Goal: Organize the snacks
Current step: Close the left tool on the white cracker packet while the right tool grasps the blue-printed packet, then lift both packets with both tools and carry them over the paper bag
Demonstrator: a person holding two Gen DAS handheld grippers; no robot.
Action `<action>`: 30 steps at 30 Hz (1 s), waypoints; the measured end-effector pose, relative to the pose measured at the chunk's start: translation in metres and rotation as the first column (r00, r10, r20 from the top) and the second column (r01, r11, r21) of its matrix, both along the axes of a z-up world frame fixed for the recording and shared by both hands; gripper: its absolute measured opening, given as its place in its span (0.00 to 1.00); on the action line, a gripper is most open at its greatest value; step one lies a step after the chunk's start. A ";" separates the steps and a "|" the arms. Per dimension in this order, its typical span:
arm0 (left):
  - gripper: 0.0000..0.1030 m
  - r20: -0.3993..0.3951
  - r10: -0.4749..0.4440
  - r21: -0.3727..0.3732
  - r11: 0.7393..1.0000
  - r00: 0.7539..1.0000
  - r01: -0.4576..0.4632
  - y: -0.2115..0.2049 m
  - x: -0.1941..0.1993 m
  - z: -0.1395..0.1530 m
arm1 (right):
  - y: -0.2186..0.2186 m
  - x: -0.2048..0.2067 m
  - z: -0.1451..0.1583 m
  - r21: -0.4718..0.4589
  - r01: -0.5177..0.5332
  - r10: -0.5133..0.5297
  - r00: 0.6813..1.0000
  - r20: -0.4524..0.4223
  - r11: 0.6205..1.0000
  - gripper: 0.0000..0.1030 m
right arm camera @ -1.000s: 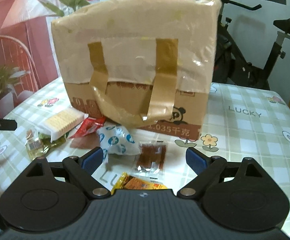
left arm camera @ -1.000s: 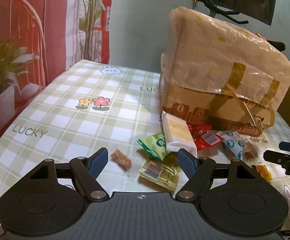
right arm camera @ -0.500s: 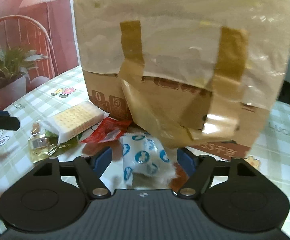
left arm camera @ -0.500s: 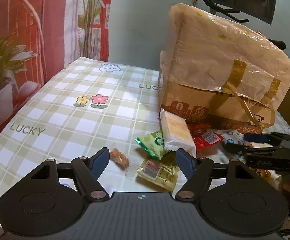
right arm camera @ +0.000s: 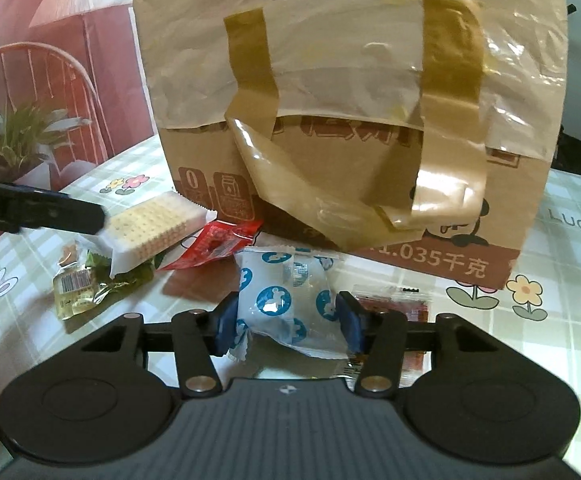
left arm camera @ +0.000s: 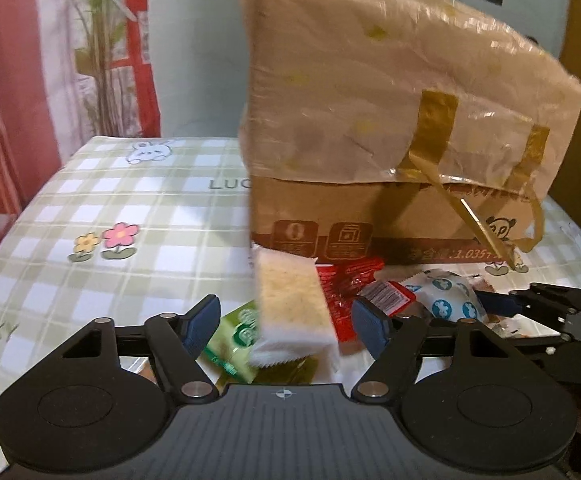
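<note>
A cardboard box printed "1.035千克" stands on the "LUCKY" checked counter. The right tongs have just been closing and now pinch a white pouch with blue roundels. The left tongs, closing, straddle a crinkle-edged cracker pack without touching it.

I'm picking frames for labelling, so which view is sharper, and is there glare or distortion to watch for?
Right wrist view: sharper; print on the blue-and-white packet reads clearly; glare streaks on the taped cardboard box. Left wrist view: smeared by motion, cracker pack and box edges soft. Both views: fisheye bends the checked tablecloth lines, and corners darken.
</note>
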State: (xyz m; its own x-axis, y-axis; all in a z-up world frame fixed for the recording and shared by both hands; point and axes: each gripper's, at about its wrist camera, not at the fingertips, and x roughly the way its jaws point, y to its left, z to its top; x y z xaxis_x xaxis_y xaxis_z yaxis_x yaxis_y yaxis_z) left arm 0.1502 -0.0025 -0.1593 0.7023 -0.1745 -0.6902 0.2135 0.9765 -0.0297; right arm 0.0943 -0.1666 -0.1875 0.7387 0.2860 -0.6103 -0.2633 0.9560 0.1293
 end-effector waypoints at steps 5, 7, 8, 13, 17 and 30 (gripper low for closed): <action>0.66 -0.031 0.010 0.018 1.000 0.999 -0.010 -0.008 0.021 -0.011 | 0.000 0.000 -0.001 0.010 -0.002 0.002 1.000 0.000 1.000 0.52; 0.66 -0.043 0.011 0.035 0.999 0.999 -0.010 -0.012 0.028 -0.015 | -0.002 0.000 -0.001 0.022 0.000 0.000 1.000 -0.003 1.000 0.52; 0.66 -0.048 0.009 0.043 0.999 0.999 -0.007 -0.015 0.030 -0.017 | -0.005 -0.001 0.000 0.029 0.001 -0.001 1.000 -0.004 1.000 0.52; 0.66 -0.070 0.010 0.090 0.996 0.997 -0.004 -0.027 0.036 -0.024 | -0.008 -0.001 0.000 0.046 0.002 -0.002 1.000 -0.005 0.999 0.52; 0.49 -0.048 0.024 0.141 0.990 0.999 -0.017 -0.030 0.036 -0.026 | -0.010 -0.001 0.001 0.055 0.004 -0.003 1.000 -0.006 0.998 0.52; 0.48 0.013 0.053 0.030 0.998 0.999 -0.053 -0.004 -0.009 0.002 | -0.012 -0.003 0.004 0.072 0.009 -0.008 1.000 -0.009 0.997 0.52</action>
